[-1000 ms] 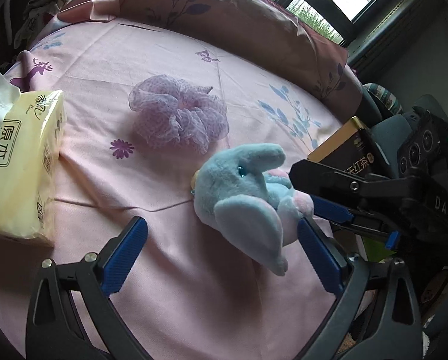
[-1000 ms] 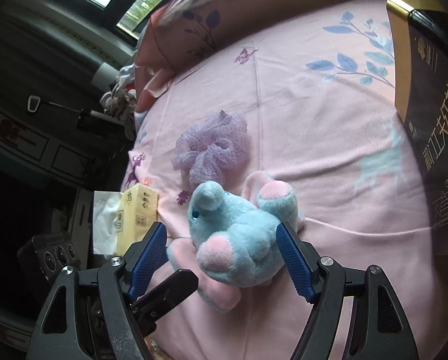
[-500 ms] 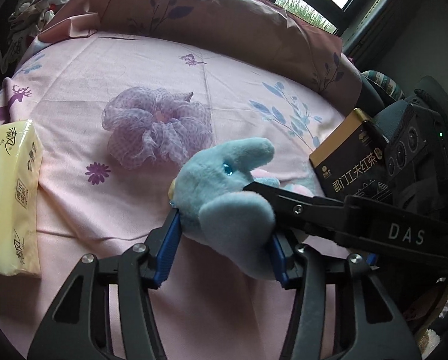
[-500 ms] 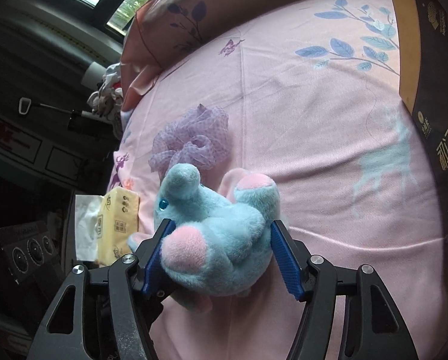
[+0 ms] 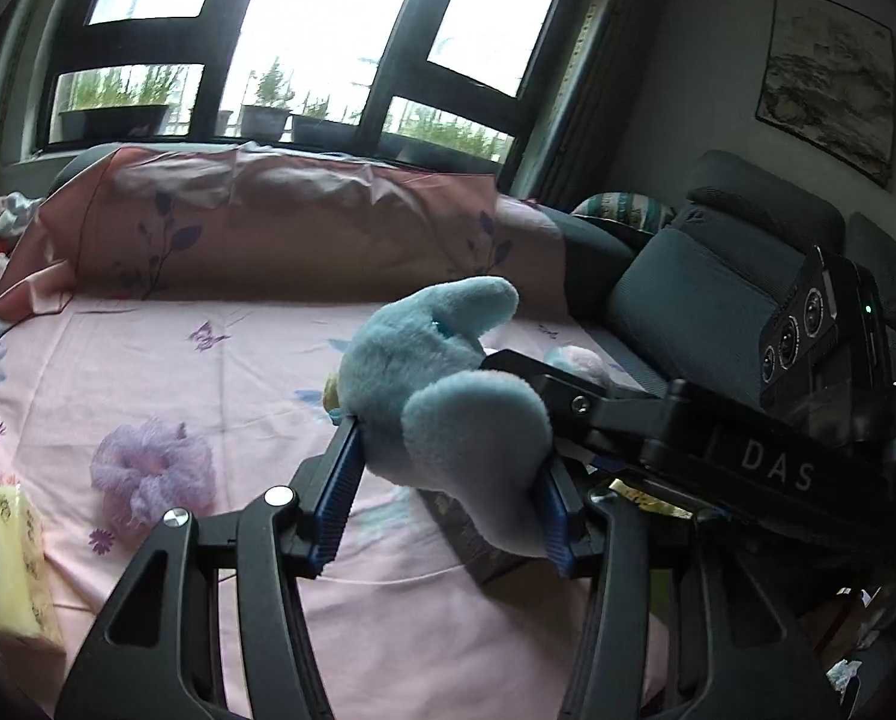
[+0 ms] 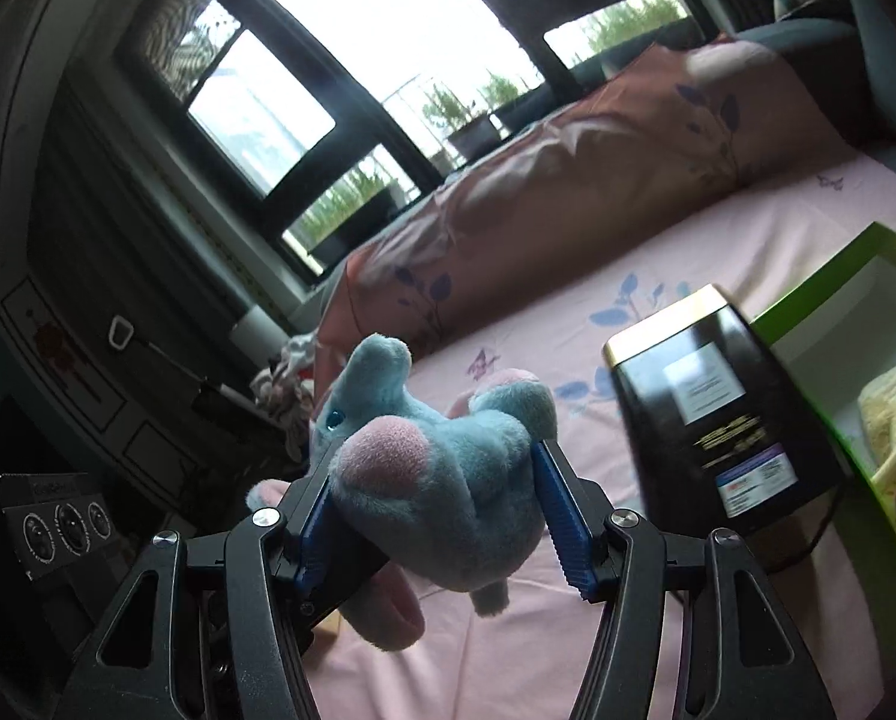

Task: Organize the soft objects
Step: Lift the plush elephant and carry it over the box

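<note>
A light blue plush elephant (image 5: 441,396) with pink ears and feet hangs above the pink bed sheet (image 5: 219,372), gripped from both sides. My left gripper (image 5: 448,504) is shut on its head and ear end. My right gripper (image 6: 441,516) is shut on its body (image 6: 448,480), and its black frame crosses the left wrist view on the right. A lilac mesh scrunchie (image 5: 150,474) lies on the sheet, below and left of the elephant.
A yellow tissue pack (image 5: 12,558) lies at the sheet's left edge. A black tea tin (image 6: 718,414) stands on the bed, with an open green-rimmed box (image 6: 838,276) holding a beige plush beside it. A pink floral pillow (image 5: 279,222) lines the far side under the window.
Both grippers closed on the plush elephant and lifted it off the sheet. Both views tilted up, so the window and pillow now fill the top.
</note>
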Demonstrator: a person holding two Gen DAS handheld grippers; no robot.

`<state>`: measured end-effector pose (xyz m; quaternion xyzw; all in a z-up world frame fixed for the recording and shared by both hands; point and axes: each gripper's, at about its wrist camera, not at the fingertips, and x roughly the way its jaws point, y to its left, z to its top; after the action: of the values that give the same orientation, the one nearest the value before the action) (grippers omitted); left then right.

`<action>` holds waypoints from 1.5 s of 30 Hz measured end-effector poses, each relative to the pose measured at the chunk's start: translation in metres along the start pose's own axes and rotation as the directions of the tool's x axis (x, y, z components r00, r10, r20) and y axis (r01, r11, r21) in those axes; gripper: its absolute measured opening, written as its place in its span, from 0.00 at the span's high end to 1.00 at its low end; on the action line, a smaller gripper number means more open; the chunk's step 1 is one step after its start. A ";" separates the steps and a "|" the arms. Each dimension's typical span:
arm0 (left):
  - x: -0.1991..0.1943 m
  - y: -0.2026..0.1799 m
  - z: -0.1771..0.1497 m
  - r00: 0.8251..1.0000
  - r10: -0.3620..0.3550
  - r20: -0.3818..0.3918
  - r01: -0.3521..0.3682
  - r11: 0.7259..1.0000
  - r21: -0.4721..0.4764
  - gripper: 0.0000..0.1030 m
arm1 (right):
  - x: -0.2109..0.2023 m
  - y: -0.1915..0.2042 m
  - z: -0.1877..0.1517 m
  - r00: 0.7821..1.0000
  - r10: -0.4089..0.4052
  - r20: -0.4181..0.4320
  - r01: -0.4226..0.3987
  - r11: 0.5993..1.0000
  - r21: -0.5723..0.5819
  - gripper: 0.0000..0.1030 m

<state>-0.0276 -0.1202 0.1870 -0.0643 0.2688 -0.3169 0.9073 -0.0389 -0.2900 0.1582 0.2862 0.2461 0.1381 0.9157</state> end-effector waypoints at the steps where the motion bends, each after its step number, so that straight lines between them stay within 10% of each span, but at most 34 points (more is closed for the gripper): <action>1: 0.007 -0.014 0.003 1.000 -0.018 -0.005 0.018 0.999 0.033 0.51 | -0.012 -0.009 0.004 0.999 -0.013 0.035 0.012 1.000 0.014 0.40; 16: 0.136 -0.161 0.027 0.947 -0.223 -0.230 0.284 0.917 0.280 0.51 | -0.101 -0.150 0.027 0.903 -0.231 0.362 0.084 0.922 0.379 0.40; 45: 0.229 -0.181 -0.008 0.865 -0.093 -0.493 0.248 0.933 0.260 0.53 | -0.090 -0.226 0.008 0.890 -0.407 0.205 0.198 0.751 0.630 0.40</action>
<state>0.0201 -0.4021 0.1299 0.1368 0.4209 -0.4416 0.7805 -0.0850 -0.5097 0.0634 0.5320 0.1636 -0.1481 0.8174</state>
